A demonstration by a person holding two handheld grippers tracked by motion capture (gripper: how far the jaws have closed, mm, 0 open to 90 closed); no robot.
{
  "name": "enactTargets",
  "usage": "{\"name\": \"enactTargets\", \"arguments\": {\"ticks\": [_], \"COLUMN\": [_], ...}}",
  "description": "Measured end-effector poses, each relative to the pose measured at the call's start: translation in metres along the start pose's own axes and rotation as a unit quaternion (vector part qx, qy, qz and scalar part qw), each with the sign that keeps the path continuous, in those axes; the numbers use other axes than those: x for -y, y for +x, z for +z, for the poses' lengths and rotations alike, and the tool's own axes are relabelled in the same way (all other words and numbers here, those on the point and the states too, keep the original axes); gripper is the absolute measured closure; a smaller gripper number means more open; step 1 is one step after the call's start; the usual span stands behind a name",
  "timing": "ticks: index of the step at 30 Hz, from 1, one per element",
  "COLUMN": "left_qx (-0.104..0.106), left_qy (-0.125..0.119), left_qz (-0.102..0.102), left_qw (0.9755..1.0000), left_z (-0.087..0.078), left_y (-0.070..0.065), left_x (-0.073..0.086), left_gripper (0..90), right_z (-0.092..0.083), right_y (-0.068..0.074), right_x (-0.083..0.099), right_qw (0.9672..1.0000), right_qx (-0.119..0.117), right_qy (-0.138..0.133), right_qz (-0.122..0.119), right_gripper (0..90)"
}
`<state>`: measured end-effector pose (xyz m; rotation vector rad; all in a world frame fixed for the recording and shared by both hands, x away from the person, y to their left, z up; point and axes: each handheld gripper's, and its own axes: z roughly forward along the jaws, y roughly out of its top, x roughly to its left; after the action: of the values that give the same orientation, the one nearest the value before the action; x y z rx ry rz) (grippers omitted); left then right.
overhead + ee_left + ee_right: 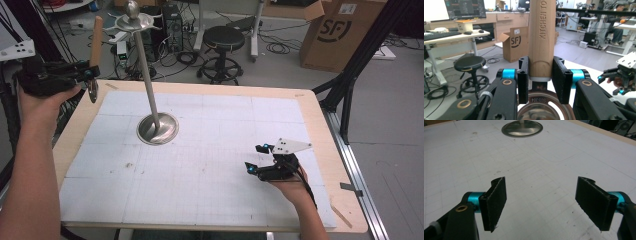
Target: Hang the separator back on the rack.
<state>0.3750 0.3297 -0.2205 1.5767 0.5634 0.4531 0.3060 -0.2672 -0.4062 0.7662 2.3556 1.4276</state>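
- My left gripper (pixel 540 82) has its two pads (pixel 523 79) pinched on the wooden handle (pixel 542 37) of a kitchen tool, just above the metal collar where the wood ends; the handle stands upright between them, stamped "KITCHEN TO…" along its side.
- In the high view that same left gripper (pixel 89 74) is raised off the left edge of the table (pixel 320 120), left of the metal stand (pixel 150 85), with the handle (pixel 96 42) pointing up and the tool's steel head (pixel 93 91) hanging just below my jaws.
- My right gripper (pixel 547 202) has its jaws spread wide, nothing between them; it sits low over the white gridded mat (pixel 210 165), to the right of the stand and nearer to me, and my right hand (pixel 292 187) holds it.
- The stand is a round steel base (pixel 158 128) resting on the mat, left of centre, with a thin pole rising to a hooked top plate capped by a ball (pixel 132 8). From the right gripper view its base (pixel 522 128) lies well ahead of my open jaws.
- The mat covers most of the pale wooden table and shows small smudges and specks near me.
- Beyond the stand, the grey floor holds a black round stool (pixel 223 42), tangled cables and a cardboard box (pixel 340 32) marked "SF".
- The left gripper view shows desks, a monitor (pixel 465 8) and a keyboard farther off.
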Motion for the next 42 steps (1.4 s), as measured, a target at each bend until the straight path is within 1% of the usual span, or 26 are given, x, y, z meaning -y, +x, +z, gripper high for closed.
{"name": "enactTargets", "arguments": {"ticks": [4,8,13,18,24,28,32,36,38,40,41,42], "left_qx": [-0.001,0.003,0.005,0.007,0.009,0.013,0.019,0.021,0.018,0.012,0.008,-0.001], "left_qy": [0.012,0.014,0.026,0.03,0.051,0.057,0.054,0.053,0.054,0.056,0.059,0.065], "left_qz": [0.002,0.003,0.003,-0.001,0.001,0.0,-0.005,-0.009,-0.006,-0.006,-0.003,0.004], "left_qw": [0.9999,0.9999,0.9996,0.9995,0.9987,0.9983,0.9983,0.9983,0.9984,0.9984,0.9982,0.9979], "left_z": [0.001,0.005,0.014,0.022,0.032,0.038,0.043,0.044,0.043,0.042,0.041,0.04], "left_y": [-0.001,-0.002,-0.003,-0.002,-0.004,-0.005,-0.005,-0.004,-0.004,-0.004,-0.005,-0.007], "left_x": [0.001,0.001,0.003,0.005,0.009,0.011,0.012,0.012,0.012,0.012,0.011,0.011], "left_gripper": [68.9,68.9,68.8,68.9,68.8,68.9,68.8,68.5,67.4,60.7,57.4,54.7], "right_z": [0.0,0.0,0.0,0.001,0.001,0.001,0.0,0.001,0.001,0.001,0.001,0.0], "right_y": [0.0,0.0,0.0,0.0,0.0,0.0,0.0,0.001,0.001,0.001,0.0,0.0], "right_x": [0.0,0.0,0.0,0.0,0.0,0.0,0.0,0.0,0.0,0.0,0.0,0.0], "right_qw": [1.0,1.0,1.0,1.0,1.0,1.0,1.0,1.0,1.0,1.0,1.0,1.0], "right_qx": [0.0,0.0,0.0,0.0,0.0,-0.001,-0.001,-0.001,0.0,-0.002,-0.001,-0.001], "right_qy": [0.0,-0.001,0.001,0.0,0.001,0.001,0.001,0.001,0.002,0.001,0.001,0.0], "right_qz": [0.0,-0.001,0.001,-0.001,-0.001,-0.001,-0.002,-0.002,-0.002,-0.001,-0.002,-0.002], "right_gripper": [24.3,24.3,24.3,24.3,24.4,24.4,24.4,24.4,24.4,24.4,24.4,24.4]}}
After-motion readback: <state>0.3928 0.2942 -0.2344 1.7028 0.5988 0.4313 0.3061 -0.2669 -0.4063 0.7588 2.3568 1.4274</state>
